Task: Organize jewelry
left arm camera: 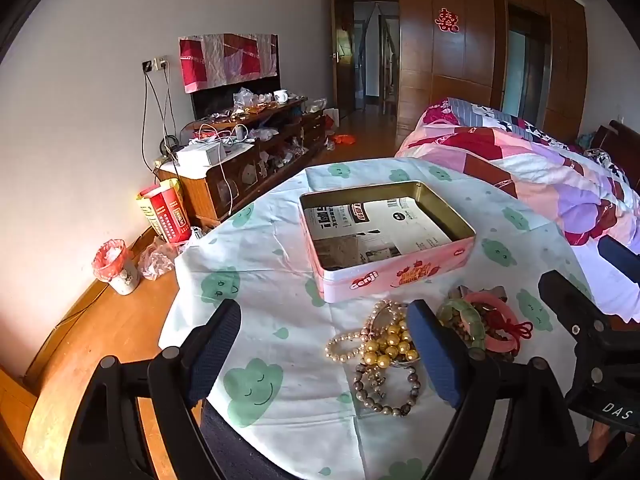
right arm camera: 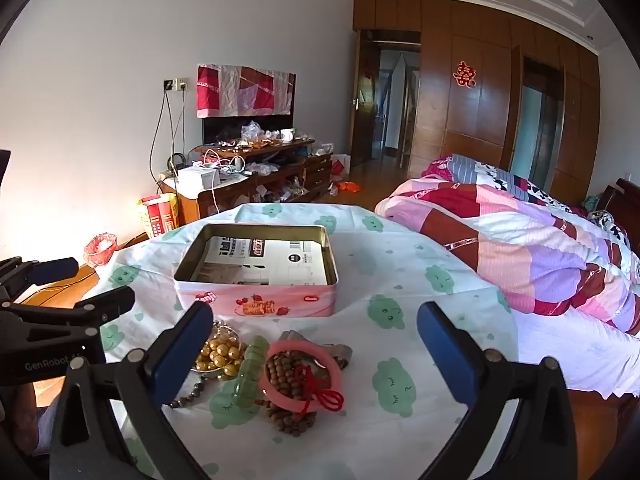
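- While we hold both tools above the table, our left gripper (left arm camera: 326,350) stands with its jaws spread wide and nothing between them, and our right gripper (right arm camera: 316,350) is likewise wide apart and empty.
- Just ahead of the fingers, the jewelry lies heaped on the cloud-print tablecloth (left arm camera: 280,280): a gold bead bracelet (left arm camera: 390,346), a pearl strand (left arm camera: 344,346), a grey stone bead bracelet (left arm camera: 386,394), a green bangle (right arm camera: 250,372), a pink bangle (right arm camera: 300,374) and brown wooden beads (right arm camera: 286,374) with a red knotted cord (right arm camera: 320,394).
- Beyond the heap sits the open pink tin (right arm camera: 256,280), holding only printed paper (right arm camera: 272,260); we judge the sorting not yet begun, every piece still to go in.
- Our left view shows the pearl strand and the whole grey bracelet; our right view hides most of these behind its left finger, but shows the bangles and wooden beads unobstructed.
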`<state>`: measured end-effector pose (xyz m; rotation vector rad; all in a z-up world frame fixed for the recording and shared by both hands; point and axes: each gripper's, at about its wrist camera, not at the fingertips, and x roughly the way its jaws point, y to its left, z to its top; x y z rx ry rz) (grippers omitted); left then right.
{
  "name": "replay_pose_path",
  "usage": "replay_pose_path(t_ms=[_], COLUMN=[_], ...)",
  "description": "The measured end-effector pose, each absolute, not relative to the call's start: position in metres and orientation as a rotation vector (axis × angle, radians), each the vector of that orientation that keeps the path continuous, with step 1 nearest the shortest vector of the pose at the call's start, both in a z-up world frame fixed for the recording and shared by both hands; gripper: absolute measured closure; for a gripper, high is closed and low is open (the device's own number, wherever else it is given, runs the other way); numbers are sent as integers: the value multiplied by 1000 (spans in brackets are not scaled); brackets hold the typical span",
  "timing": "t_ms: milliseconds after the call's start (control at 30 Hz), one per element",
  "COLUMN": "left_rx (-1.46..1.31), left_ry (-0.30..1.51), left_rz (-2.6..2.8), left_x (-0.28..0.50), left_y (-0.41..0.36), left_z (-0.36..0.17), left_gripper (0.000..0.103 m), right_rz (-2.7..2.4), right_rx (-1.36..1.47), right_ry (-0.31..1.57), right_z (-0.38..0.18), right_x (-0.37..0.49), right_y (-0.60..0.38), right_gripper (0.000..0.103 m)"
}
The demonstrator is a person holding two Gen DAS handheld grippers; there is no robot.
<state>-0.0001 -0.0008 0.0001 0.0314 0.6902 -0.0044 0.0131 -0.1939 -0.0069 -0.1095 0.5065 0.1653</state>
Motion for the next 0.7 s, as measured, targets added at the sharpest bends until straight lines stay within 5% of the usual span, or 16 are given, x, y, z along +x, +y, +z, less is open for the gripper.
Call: replay_pose_path(t_ms=[700], left_rx=[30], left_ry=[692], left_rz=[18], left_x=[1], left_y=[2], left_z=[-4], left_gripper=[18], right_rz=[177], right_rx=[-117], right_ry=[519], right_z=[-13], right_x=[13], right_y=[-189], right_gripper=[0])
